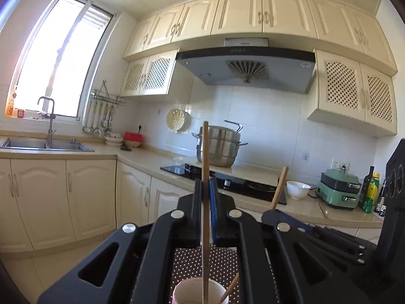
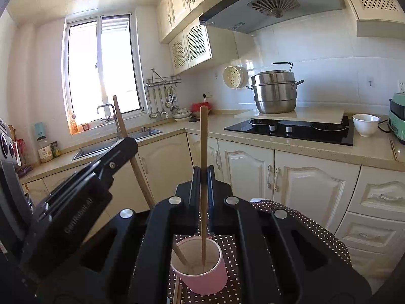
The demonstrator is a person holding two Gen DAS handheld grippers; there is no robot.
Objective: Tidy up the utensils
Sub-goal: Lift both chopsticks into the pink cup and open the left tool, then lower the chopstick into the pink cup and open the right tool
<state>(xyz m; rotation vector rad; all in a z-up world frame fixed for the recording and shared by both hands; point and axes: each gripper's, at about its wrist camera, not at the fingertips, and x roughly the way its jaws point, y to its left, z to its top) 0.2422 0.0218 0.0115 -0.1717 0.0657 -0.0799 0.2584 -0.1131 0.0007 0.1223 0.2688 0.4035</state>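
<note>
Over pink cup (image 2: pixel 202 266) | left gripper (image 1: pixel 205 187) clamps chopstick (image 1: pixel 205 152) | right gripper (image 2: pixel 203 177) clamps second chopstick (image 2: pixel 203 139)

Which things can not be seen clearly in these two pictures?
- Lower part of the pink cup: left wrist view, cut off by the bottom edge.
- The left gripper's chopstick tip: left wrist view, cut off by the bottom edge.
- Items under the cup on the dotted cloth: right wrist view, hidden by the right gripper body.
- Bottle labels by the sink: too small.
</note>
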